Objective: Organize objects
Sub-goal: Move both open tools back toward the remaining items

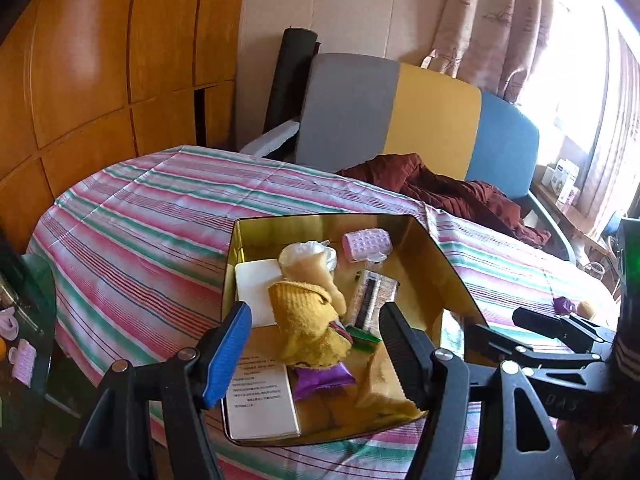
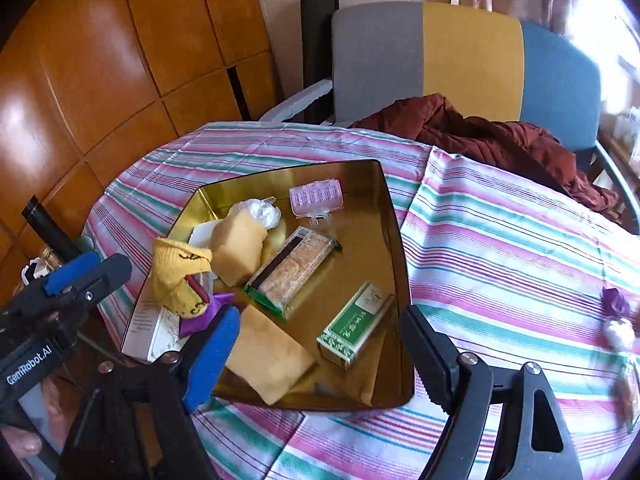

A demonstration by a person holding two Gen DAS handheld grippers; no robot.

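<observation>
A gold tin tray (image 1: 448, 268) (image 2: 394, 224) sits on a striped tablecloth. It holds a yellow sock (image 1: 304, 320) (image 2: 176, 276), a cracker packet (image 1: 370, 296) (image 2: 294, 270), a pink hair roller (image 1: 366, 243) (image 2: 316, 196), a green box (image 2: 352, 324), a white box (image 1: 260, 400), a purple wrapper (image 1: 320, 380) and tan cloths. My left gripper (image 1: 314, 312) hovers open over the tray's near end, the sock in line below its fingers but not pinched. My right gripper (image 2: 320, 318) is open above the green box, its pads clear of it.
A chair (image 2: 472, 52) with a grey, yellow and blue back stands behind the table, with a maroon garment (image 2: 492, 136) draped on it. Small wrapped sweets (image 2: 616, 304) lie on the cloth at the right. Wooden cabinets (image 1: 80, 80) line the left. Another pink roller (image 1: 24, 360) lies on a green side table.
</observation>
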